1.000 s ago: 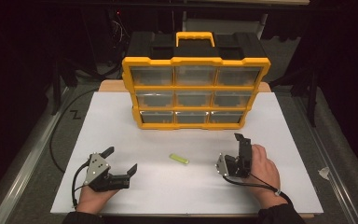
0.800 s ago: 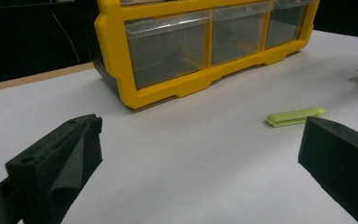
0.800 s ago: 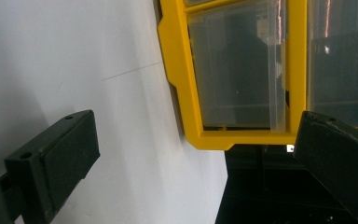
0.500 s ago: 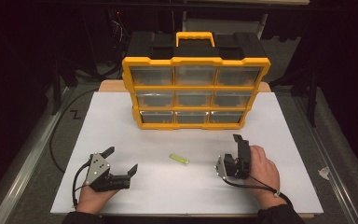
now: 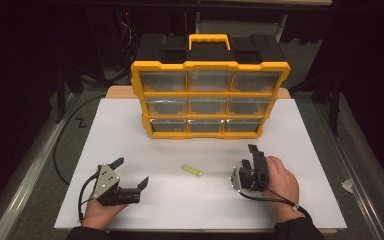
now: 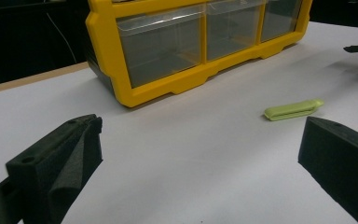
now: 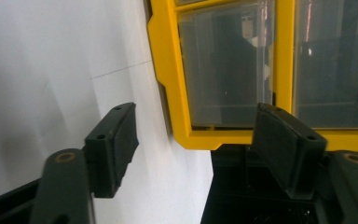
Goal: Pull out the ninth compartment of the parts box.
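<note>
Jaws of the right gripper (image 5: pixel 252 162) have just been closing on nothing, right of the green clip (image 5: pixel 192 170); left gripper (image 5: pixel 130 172) gapes unchanged, empty.

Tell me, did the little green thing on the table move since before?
No. The little green thing lies at the same spot on the white table, just as far in front of the yellow drawer box as before, between both grippers.

Green clip (image 6: pixel 292 109) — near yellow organizer (image 6: pixel 186 42)
</note>
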